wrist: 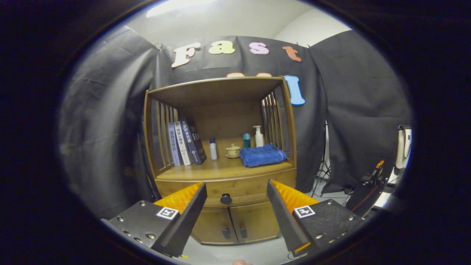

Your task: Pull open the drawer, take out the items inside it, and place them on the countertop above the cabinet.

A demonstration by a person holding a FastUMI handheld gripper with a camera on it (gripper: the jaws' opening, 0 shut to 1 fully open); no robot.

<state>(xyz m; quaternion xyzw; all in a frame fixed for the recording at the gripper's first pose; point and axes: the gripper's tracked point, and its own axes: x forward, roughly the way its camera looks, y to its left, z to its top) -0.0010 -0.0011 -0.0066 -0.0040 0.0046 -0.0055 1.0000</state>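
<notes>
Gripper (235, 191), nearest the camera: its two fingers (186, 217) reach forward and slightly upward from either side, spread wide, with nothing between them or touching them. Each finger carries a square printed marker (167, 212) on its upper face. The tool is held level and square to the cabinet (224, 221), standing off from it without contact. A sliver of the person's hand (241, 262) shows below, between the finger bases.

Drawer (226, 191): a shallow wooden front running across the cabinet just under the countertop (220, 170), fully closed. Its round dark knob (226, 199) lies beyond the fingers, centred in the gap between their tips. The contents of the drawer cannot be seen.

Below the drawer: two cabinet doors (235, 222), shut, each with a small dark handle near the middle seam.

Countertop, enclosed by a slatted wooden shelf frame (220, 88) with a flat top: at the left, three books (184, 141) standing and leaning against the slats; beside them a small white bottle (213, 148) with a dark cap; near the middle a small lidded cup (233, 150) on a saucer; at the right a folded blue towel (262, 155), with a teal bottle (246, 140) and a white pump bottle (258, 136) behind it.

Background: black cloth wall (110, 110); at far right, stands and cabling (368, 184) on a pale floor (239, 250).
</notes>
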